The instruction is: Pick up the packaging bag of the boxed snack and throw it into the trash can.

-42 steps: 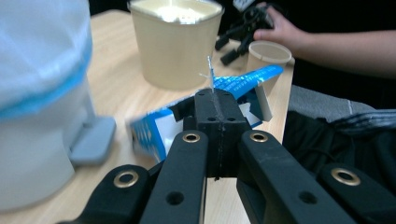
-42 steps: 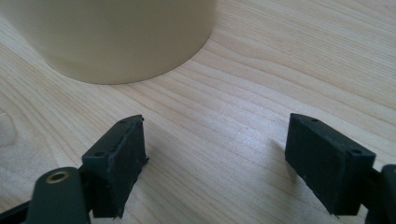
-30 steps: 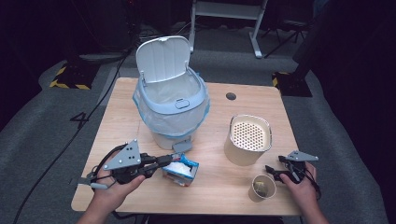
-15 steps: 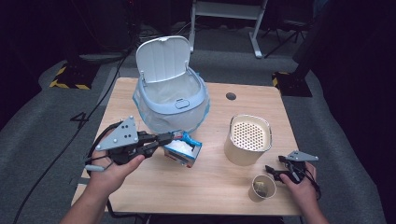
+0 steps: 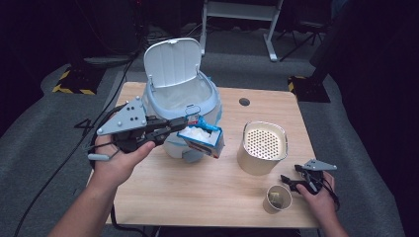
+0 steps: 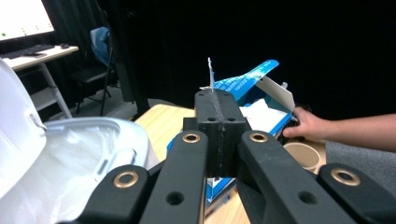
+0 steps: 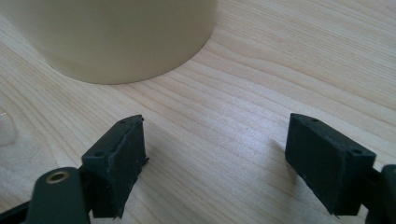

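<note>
Left gripper [image 5: 190,120] holds a blue box [image 5: 201,139] in the air by its raised flap, jaws clamped tight on the thin card, w/ the box hanging just in front of the bin [image 5: 180,106] and above the table [image 5: 207,192]. Seen along the left gripper [image 6: 215,100] itself, both black jaws meet flat w/ a sliver of flap sticking up between them, and the box [image 6: 261,105] gapes open at the top, white contents showing inside (paper or tissue, hard to say which). The bin [image 6: 70,154] sits low at the left of that view, white liner inside, lid tipped back.

From above, the bin's lid stands upright at the far side. A cream canister [image 5: 262,147] w/ a perforated top stands on the table to the right of the box, well apart from it. A paper cup [image 5: 277,198] sits near the table's front edge.

Right gripper [image 5: 289,181] rests low at the table's front right corner, tips just beside the cup. In its own view the right gripper [image 7: 215,158] has jaws spread, nothing between them but bare wood; the canister [image 7: 112,37] rises just ahead.
</note>
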`<state>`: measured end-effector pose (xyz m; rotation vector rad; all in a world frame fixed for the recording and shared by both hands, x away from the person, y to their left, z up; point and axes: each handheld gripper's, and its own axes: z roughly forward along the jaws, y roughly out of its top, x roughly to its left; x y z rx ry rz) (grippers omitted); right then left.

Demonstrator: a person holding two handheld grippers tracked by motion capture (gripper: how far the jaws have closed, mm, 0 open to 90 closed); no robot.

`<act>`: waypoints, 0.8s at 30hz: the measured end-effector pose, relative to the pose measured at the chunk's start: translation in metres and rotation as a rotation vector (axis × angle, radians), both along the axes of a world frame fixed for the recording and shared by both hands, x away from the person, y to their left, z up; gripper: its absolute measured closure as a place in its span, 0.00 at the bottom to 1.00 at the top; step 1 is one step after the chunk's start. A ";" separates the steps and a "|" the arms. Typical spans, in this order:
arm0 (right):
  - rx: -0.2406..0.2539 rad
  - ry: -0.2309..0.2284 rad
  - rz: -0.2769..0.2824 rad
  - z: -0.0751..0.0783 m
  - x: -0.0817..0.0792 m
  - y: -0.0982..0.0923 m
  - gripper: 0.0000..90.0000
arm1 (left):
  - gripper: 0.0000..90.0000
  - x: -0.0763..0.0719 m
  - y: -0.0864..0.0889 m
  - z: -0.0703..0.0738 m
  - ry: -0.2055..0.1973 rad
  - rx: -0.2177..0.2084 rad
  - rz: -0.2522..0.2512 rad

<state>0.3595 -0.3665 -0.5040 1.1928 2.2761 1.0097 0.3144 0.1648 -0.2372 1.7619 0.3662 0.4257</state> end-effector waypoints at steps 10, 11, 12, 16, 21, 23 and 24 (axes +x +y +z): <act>0.000 0.000 0.000 0.000 0.000 0.000 0.23 | 1.00 0.015 0.004 0.026 -0.015 -0.040 0.066; 0.000 0.000 0.000 0.000 0.000 0.000 0.23 | 1.00 0.015 0.004 0.026 -0.015 -0.040 0.066; 0.000 0.000 0.000 0.000 0.000 0.000 0.23 | 1.00 0.018 0.006 0.030 -0.016 -0.053 0.075; 0.000 0.000 0.000 0.000 0.000 0.000 0.23 | 1.00 0.025 0.009 0.041 -0.024 -0.073 0.087; 0.000 0.000 0.000 0.000 0.000 0.000 0.23 | 1.00 0.029 0.010 0.054 -0.036 -0.095 0.085; 0.000 0.000 0.000 0.000 0.000 0.000 0.23 | 1.00 0.030 0.010 0.057 -0.041 -0.098 0.085; 0.000 0.000 0.000 0.000 0.000 0.000 0.23 | 1.00 0.031 0.009 0.061 -0.051 -0.100 0.089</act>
